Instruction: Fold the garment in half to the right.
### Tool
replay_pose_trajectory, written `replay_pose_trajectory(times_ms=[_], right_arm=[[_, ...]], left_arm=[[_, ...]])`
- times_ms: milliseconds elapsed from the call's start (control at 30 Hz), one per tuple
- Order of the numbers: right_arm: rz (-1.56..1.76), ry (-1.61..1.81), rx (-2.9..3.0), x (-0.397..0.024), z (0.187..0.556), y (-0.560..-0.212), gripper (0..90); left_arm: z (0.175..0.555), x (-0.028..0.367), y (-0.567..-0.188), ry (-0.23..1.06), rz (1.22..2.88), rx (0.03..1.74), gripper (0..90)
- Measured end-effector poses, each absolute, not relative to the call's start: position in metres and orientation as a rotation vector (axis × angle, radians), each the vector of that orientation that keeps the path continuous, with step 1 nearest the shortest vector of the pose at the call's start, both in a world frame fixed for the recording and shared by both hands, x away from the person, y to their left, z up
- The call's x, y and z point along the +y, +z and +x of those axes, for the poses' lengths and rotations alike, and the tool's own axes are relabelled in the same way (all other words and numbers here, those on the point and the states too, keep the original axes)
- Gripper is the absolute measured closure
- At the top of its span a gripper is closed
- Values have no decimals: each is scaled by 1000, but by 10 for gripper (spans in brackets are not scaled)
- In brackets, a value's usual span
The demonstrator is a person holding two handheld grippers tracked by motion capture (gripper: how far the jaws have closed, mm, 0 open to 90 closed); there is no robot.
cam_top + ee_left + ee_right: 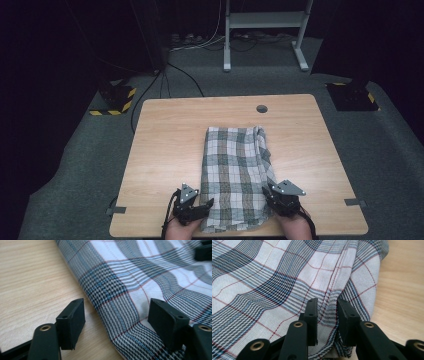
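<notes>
Light wooden table (165, 150) on grey carpet in a dark room, folded plaid cloth (235, 175) lower centre, my left gripper (116, 317) released, jaws straddling its edge, my right gripper (327, 315) clenched on a bunched fold at lower right

cloth: folded plaid cloth (235, 177), middle of the desk (165, 145), reaching its near edge
left gripper (200, 209): at cloth's near left corner
right gripper (271, 195): at cloth's near right edge

We see the cloth (235, 177) on the table (165, 145), reaching its near edge, between left gripper (200, 207) and right gripper (272, 197), perhaps folded.
</notes>
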State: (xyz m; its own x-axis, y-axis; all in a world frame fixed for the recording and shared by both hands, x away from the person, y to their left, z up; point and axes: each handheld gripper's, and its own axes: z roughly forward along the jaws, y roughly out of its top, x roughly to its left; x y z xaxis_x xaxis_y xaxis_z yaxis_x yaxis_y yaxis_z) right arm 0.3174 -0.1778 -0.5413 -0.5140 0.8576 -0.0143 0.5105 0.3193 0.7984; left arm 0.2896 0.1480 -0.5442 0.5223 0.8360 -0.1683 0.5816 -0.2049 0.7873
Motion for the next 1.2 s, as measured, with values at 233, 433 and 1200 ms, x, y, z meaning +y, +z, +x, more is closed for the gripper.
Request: replay_pose_trajectory(times_ms=[233,433,1200], right_arm=[[1234,1088,2191,-182,324,-541,701],[1224,1082,2202,-181,326,-540,681],[1083,1127,2120,-167,340,-502,518]], left_arm=[[308,152,-530,394,1854,1134,267],[327,145,-540,369,1918,1189,269],[325,146,-524,484,1899,1134,240]])
